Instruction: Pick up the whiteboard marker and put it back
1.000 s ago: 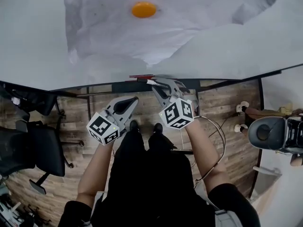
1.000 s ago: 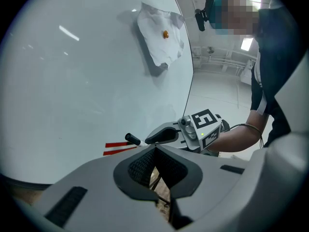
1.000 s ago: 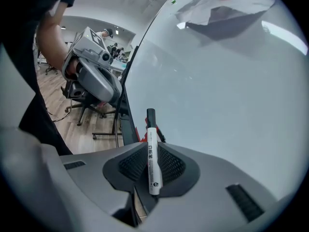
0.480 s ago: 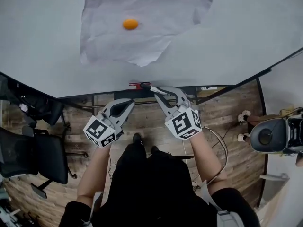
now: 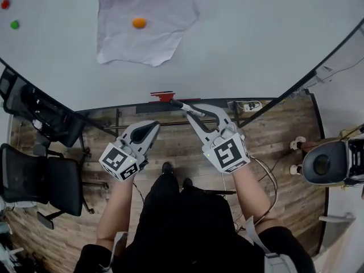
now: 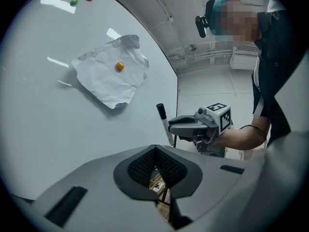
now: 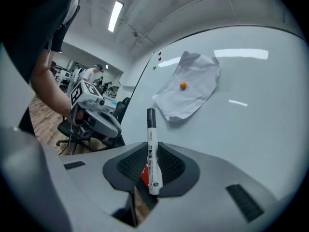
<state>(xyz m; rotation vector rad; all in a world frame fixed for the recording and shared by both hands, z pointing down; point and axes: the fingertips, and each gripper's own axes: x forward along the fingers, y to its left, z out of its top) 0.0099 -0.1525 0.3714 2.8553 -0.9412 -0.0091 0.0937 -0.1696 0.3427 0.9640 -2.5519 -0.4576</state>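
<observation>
A whiteboard marker with a white body and black cap sits crosswise in my right gripper, which is shut on it. In the right gripper view the marker stands up between the pads, cap toward the whiteboard. The left gripper view shows the same marker poking up from the right gripper. My left gripper hovers to the left of the right one, level with it. Its jaws are shut with nothing in them. A red holder sits at the board's lower edge, just beyond the marker tip.
A crumpled paper sheet hangs on the whiteboard under an orange magnet. Red and green magnets sit far left. Black office chairs stand on the wooden floor at left; a grey machine is at right.
Both grippers have risen and moved toward the whiteboard's lower edge. The right gripper still holds the marker. The paper sheet has slid up and left in the head view.
</observation>
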